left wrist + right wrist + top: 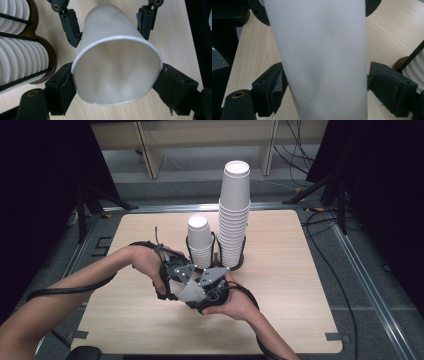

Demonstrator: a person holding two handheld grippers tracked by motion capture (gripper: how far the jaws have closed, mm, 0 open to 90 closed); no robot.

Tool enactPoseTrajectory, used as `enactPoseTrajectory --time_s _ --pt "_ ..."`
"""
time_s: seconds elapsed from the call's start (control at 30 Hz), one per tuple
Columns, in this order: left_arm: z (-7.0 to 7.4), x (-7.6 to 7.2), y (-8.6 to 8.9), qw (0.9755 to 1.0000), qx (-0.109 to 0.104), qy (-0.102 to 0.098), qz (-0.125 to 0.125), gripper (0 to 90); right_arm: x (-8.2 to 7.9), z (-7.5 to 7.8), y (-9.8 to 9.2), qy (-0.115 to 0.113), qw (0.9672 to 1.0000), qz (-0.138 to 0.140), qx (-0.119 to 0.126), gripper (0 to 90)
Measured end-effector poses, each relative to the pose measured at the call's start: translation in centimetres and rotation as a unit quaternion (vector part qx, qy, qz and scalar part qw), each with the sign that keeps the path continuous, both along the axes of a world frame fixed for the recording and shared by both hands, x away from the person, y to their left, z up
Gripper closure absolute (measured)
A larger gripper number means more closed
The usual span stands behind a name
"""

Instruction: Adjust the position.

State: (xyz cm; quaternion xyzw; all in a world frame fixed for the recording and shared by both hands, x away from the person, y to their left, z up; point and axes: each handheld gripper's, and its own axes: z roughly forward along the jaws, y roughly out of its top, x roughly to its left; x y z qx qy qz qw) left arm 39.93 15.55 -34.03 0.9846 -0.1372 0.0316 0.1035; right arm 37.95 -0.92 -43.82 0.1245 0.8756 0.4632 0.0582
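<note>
We see the left gripper (116, 82) clamped on a smooth white paper cup (116, 70) near its rolled rim. The right gripper (325, 87) pinches its tapered wall, denting it. Ribbed cup stacks (233, 215) stand beyond both.

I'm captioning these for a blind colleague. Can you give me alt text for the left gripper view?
A white paper cup lies sideways, mouth toward the camera, clamped at its rim by the left gripper. The right gripper's black jaws flank its far end, and stacked cups stand at left.
</note>
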Motion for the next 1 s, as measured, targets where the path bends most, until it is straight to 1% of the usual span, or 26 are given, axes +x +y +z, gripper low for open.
enactPoseTrajectory --time_s 0.03,0.07,0.1,0.13,0.27,0.3,0.37,0.4,0.43,0.47,0.5,0.53,0.57,0.6,0.63,0.67,0.7,0.73,0.77,0.8,0.83,0.87,0.9,0.93,0.97,1.0 --pt "0.1 0.1 -0.1 0.9998 0.011 -0.007 -0.016 21.3 0.0 0.0 0.0 0.0 1.0 0.002 -0.001 17.3" --pt "0.0 0.0 -0.1 1.0 0.004 -0.001 -0.005 21.3 -0.1 -0.1 0.1 0.005 1.0 -0.001 0.002 17.6" --pt "-0.1 -0.2 -0.1 0.9999 -0.007 0.005 0.005 21.3 0.0 -0.2 0.2 0.003 1.0 0.004 0.001 17.7" --pt "0.0 -0.2 -0.1 0.9999 -0.009 0.005 0.005 21.3 0.0 -0.1 0.2 0.007 1.0 0.006 -0.004 18.2" --pt "0.0 -0.2 -0.2 0.9999 -0.009 0.006 0.004 21.3 0.0 -0.2 0.3 0.005 0.9999 0.009 0.0 21.1" --pt "0.0 -0.2 -0.2 0.9999 -0.011 0.003 0.001 21.3 0.0 -0.3 0.3 0.004 0.9999 0.011 0.0 21.6" --pt "-0.1 -0.3 -0.1 0.9997 -0.023 0.006 -0.004 20.6 0.0 -0.4 0.2 -0.003 0.9999 0.017 0.0 23.3" --pt "-0.2 -0.3 0.0 0.9994 -0.033 0.004 -0.01 19.6 0.0 -0.5 0.2 -0.007 0.9997 0.021 0.0 23.5" --pt "-0.2 -0.3 0.1 0.9991 -0.039 0.006 -0.014 18.2 0.0 -0.5 0.1 -0.011 0.9996 0.026 -0.001 23.4" --pt "-0.3 -0.2 0.2 0.9984 -0.052 -0.001 -0.022 16.8 -0.2 -0.6 0.1 -0.005 0.9997 0.025 -0.001 23.4" --pt "-0.5 -0.3 0.5 0.997 -0.074 -0.001 -0.022 15.5 -0.3 -0.6 0.0 -0.012 0.9997 0.02 -0.001 23.2" --pt "-0.5 -0.3 0.7 0.9962 -0.084 -0.003 -0.022 14.4 -0.4 -0.6 -0.2 -0.022 0.9997 0.015 0.001 23.1" --pt "-0.5 -0.3 0.7 0.9962 -0.084 -0.003 -0.022 14.0 -0.5 -0.6 -0.3 -0.025 0.9996 0.012 0.005 23.1" --pt "-0.5 -0.2 1.1 0.9945 -0.103 -0.008 -0.016 14.0 -0.5 -0.6 -0.3 -0.025 0.9996 0.012 0.005 23.1" --pt "-0.5 -0.1 1.6 0.9908 -0.135 -0.01 -0.003 12.6 -0.6 -0.7 -0.7 -0.032 0.9993 0.001 0.016 23.1" --pt "-0.5 -0.1 1.6 0.9908 -0.135 -0.01 -0.003 11.6 -0.6 -0.7 -0.7 -0.032 0.9993 0.001 0.016 23.1" --pt "-0.5 -0.1 2.3 0.9853 -0.17 -0.012 0.016 10.0 -0.9 -0.7 -1.1 -0.034 0.999 -0.009 0.029 23.1" --pt "-0.5 -0.1 2.3 0.9853 -0.17 -0.012 0.016 8.9 -0.9 -0.7 -1.1 -0.034 0.999 -0.009 0.029 23.1" --pt "-0.7 -0.1 2.8 0.9804 -0.194 -0.004 0.033 8.9 -1.0 -0.7 -1.3 -0.036 0.9986 -0.013 0.035 23.1" --pt "-0.9 -0.1 3.6 0.9723 -0.228 0.005 0.05 8.6 -1.2 -0.7 -1.7 -0.043 0.9979 -0.02 0.044 23.1" --pt "-0.9 0.0 3.8 0.9716 -0.232 0.004 0.048 7.7 -1.2 -0.7 -1.9 -0.054 0.9973 -0.021 0.044 23.1" --pt "-1.1 0.0 4.2 0.9688 -0.242 -0.003 0.056 6.7 -1.3 -0.7 -2.0 -0.047 0.9974 -0.027 0.047 23.1" --pt "-1.1 0.0 4.2 0.9688 -0.242 -0.003 0.056 6.0 -1.5 -0.8 -2.1 -0.04 0.9974 -0.032 0.052 23.1" --pt "-1.2 0.0 4.6 0.9666 -0.248 -0.004 0.063 6.0 -1.5 -0.8 -2.1 -0.04 0.9974 -0.032 0.052 23.1" --pt "-1.5 -0.1 5.0 0.9599 -0.27 0.002 0.076 4.6 -1.5 -0.9 -2.3 -0.05 0.9963 -0.037 0.058 23.1" --pt "-1.5 -0.1 5.0 0.9599 -0.27 0.002 0.076 4.1 -1.5 -0.9 -2.3 -0.05 0.9963 -0.037 0.058 23.1"
